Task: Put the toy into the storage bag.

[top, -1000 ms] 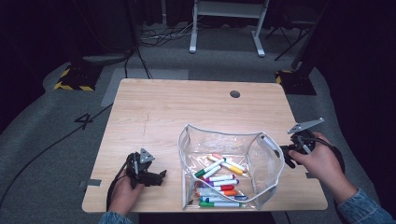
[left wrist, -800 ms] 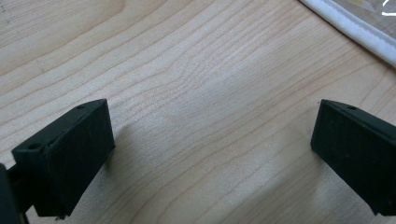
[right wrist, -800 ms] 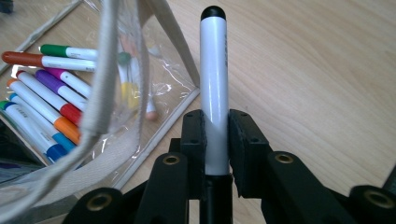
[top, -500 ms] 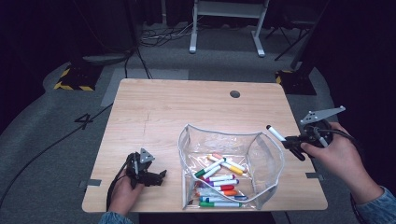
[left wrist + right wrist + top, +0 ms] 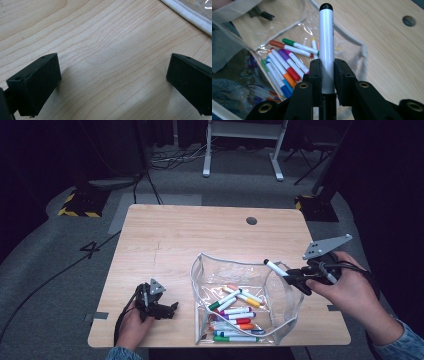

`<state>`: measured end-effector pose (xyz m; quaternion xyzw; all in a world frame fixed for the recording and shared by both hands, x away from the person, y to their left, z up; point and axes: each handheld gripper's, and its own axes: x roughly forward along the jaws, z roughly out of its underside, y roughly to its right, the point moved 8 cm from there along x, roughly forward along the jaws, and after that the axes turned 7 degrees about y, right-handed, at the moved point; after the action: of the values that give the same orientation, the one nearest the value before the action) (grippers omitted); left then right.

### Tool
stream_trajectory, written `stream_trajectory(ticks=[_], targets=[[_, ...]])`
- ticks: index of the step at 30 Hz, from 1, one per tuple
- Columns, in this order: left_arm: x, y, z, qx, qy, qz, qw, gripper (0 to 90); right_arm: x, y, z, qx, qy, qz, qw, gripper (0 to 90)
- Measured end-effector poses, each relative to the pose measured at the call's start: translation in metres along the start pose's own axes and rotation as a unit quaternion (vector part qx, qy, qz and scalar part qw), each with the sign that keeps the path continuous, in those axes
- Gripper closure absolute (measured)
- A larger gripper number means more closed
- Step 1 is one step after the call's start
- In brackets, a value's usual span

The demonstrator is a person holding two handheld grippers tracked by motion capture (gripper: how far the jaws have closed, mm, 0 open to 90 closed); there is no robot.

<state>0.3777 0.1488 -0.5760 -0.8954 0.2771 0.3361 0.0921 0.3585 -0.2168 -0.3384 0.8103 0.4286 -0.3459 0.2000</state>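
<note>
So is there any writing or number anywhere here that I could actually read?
"4": a dark figure marked on the grey floor left of the table.
Marker in the right claw: no print visible on its white barrel.
Markers in the clear pouch: any print too small to read.

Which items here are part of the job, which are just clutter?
In the job:
- black-capped marker, clamped in the right gripper
- clear pouch
- coloured markers in the pouch

Lying about:
- left gripper, jaws open on bare table
- floor cables
- white stand
</note>
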Motion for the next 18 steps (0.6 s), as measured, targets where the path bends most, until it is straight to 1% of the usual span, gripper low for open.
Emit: stream_trajectory(ticks=[5, 8, 11, 14, 16, 17, 18], targets=[[0.0, 0.0, 0.0, 0.0, 0.0, 0.0, 1.0, 0.0, 0.013, -0.02, -0.009, -0.015, -0.004, -0.036, 0.9992, 77.0], [0.0, 0.0, 0.0, -0.002, -0.002, 0.002, 1.0, 0.0, 0.021, -0.032, -0.013, -0.025, -0.007, -0.056, 0.9981, 77.0], [0.0, 0.0, 0.0, 0.001, -0.001, 0.0, 1.0, 0.0, 0.029, -0.044, -0.018, -0.034, -0.009, -0.078, 0.9963, 77.0], [0.0, 0.0, 0.0, 0.001, -0.002, 0.001, 1.0, 0.0, 0.037, -0.055, -0.024, -0.05, -0.01, -0.093, 0.9943, 77.0], [0.0, 0.0, 0.0, 0.001, -0.002, 0.0, 1.0, 0.0, 0.042, -0.062, -0.027, -0.06, -0.012, -0.105, 0.9925, 77.0], [0.001, -0.001, -0.001, 0.006, 0.001, -0.002, 1.0, 0.0, 0.044, -0.065, -0.029, -0.064, -0.014, -0.111, 0.9917, 77.0], [0.001, -0.001, -0.001, 0.003, -0.001, -0.001, 1.0, 0.0, 0.047, -0.069, -0.03, -0.07, -0.016, -0.117, 0.9904, 77.0]])
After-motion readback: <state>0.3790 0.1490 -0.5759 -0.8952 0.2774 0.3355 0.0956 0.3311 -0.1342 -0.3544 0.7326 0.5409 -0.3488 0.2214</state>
